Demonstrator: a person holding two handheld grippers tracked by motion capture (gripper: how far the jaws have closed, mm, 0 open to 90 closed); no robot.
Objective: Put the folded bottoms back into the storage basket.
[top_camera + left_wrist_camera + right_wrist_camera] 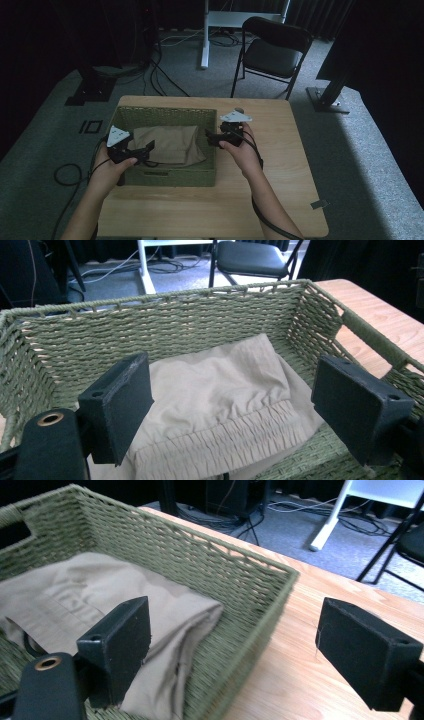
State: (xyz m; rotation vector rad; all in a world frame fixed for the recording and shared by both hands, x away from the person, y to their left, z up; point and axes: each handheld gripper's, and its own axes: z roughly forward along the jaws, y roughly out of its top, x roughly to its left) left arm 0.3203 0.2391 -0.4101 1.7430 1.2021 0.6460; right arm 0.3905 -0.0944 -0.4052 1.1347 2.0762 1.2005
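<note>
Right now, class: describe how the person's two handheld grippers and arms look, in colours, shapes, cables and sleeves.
Both the left gripper and the right gripper are black, each with two blocky rectangular jaws and a grey three-cornered plate on top. A black cable trails back from each. The forearms are bare, with no sleeves in view.

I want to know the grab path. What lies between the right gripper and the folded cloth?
The basket's woven side wall; the right gripper straddles it in its own view, the folded cloth lying inside.

Dim room, dark bg; daylight from right; gripper views sharper, slight motion blur.
</note>
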